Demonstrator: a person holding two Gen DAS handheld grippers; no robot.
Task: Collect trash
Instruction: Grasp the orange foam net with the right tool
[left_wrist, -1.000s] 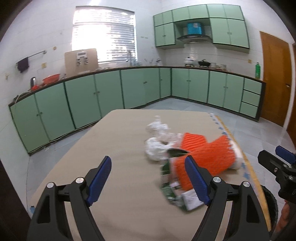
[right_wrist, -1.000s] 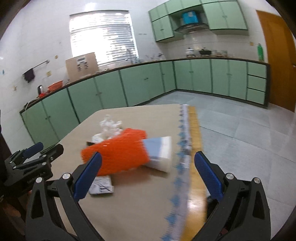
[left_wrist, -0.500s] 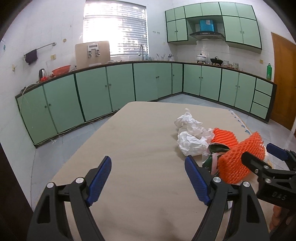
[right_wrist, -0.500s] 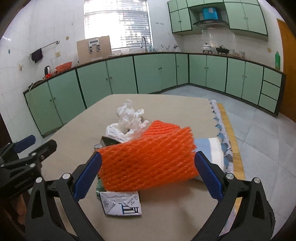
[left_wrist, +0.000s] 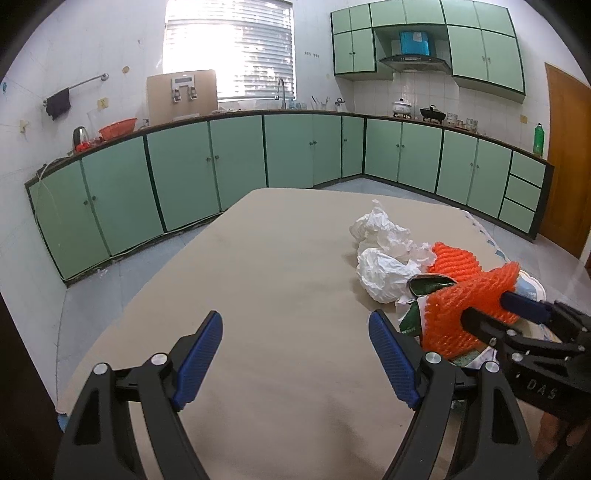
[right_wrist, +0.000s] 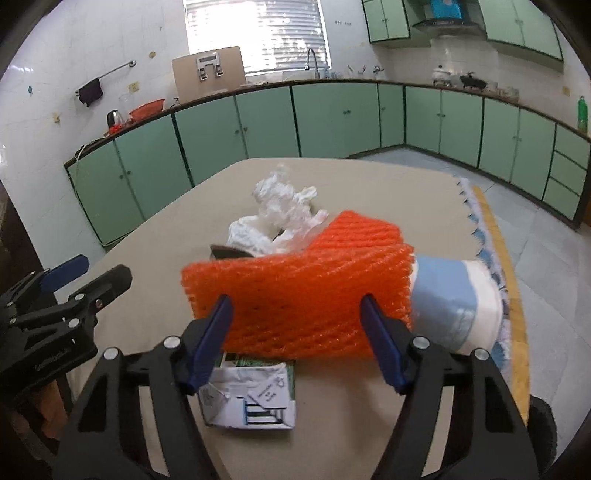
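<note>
Narrowed right fingers (right_wrist: 221, 321) now flank the orange foam net (right_wrist: 299, 291); left fingers (left_wrist: 207, 343) gape wide.

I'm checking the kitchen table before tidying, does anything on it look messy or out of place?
Yes. A heap of litter sits near one table edge: crumpled white paper, an orange foam net sleeve, a flattened torn carton and a blue-and-white paper cup lying on its side.

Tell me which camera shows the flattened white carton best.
The right wrist view: the flattened carton lies exposed below the orange foam net. The left wrist view shows only slivers of it behind a finger.
</note>
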